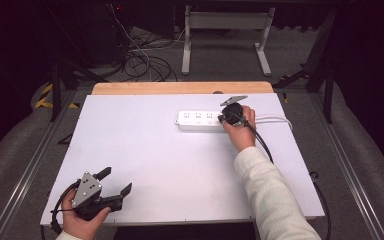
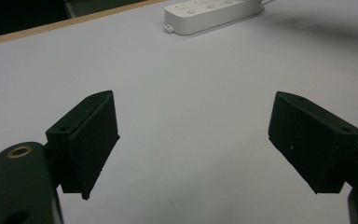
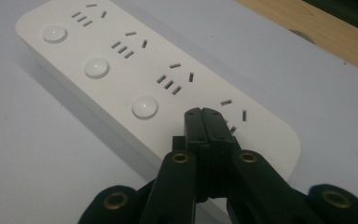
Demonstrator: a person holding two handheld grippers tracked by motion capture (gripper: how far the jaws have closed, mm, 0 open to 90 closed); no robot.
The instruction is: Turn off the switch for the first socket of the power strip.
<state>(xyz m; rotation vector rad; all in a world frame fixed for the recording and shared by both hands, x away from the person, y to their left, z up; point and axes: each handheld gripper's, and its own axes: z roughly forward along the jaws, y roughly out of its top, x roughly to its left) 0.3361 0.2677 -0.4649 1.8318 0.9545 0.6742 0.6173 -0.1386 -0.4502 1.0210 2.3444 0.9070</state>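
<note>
Power strip (image 1: 200, 120) near table's (image 1: 145, 165) far edge, right gripper (image 3: 208, 122) jaws pressed together, empty, tips over strip's last socket, left gripper (image 1: 116, 183) wide open, empty, at near left corner.

Power strip (image 3: 121, 70) smooth glossy white plastic; table (image 1: 145, 165) matt white, wood edge (image 1: 180, 88).

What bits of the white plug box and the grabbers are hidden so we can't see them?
- Fourth button of the power strip: right gripper view, the shut right gripper covers that spot.
- Whether its tips touch the strip: same view, they hide the contact.
- Strip's far end: left gripper view, cut off by the top edge.
- Strip's right end: high view, the right hand covers it.
- Left gripper: open, away from the strip.
</note>
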